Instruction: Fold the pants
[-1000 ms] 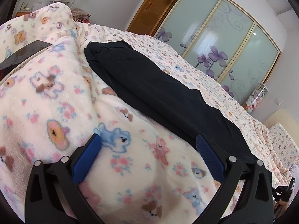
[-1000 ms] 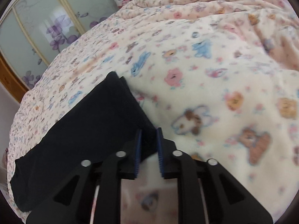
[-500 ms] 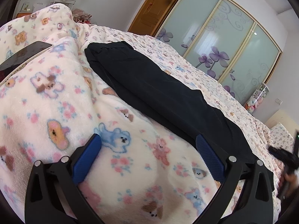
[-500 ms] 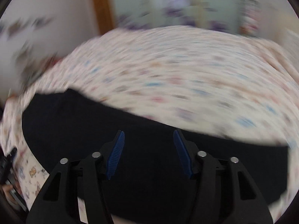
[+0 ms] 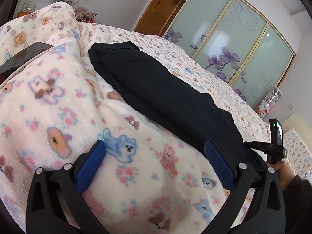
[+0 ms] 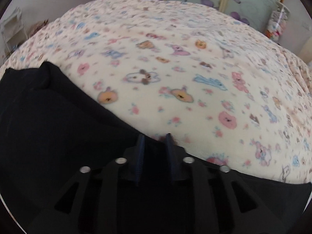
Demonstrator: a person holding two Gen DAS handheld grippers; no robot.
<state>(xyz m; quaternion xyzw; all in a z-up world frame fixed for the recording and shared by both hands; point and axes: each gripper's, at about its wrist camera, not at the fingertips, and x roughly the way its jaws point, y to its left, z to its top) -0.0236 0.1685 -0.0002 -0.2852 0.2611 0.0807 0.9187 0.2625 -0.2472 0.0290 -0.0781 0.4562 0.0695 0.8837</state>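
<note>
Right wrist view shows the right gripper (image 6: 154,139), apart a moment ago, now nearly together on the pants (image 6: 58,117) edge, while the left gripper (image 5: 155,152) stays wide apart, so a fold seems to begin.

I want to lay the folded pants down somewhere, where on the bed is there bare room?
Free: the fleece blanket between the phone and the pants, and the sheet between the pants and the wardrobe doors. Crowded: the near end, where the right gripper works the pants.
</note>
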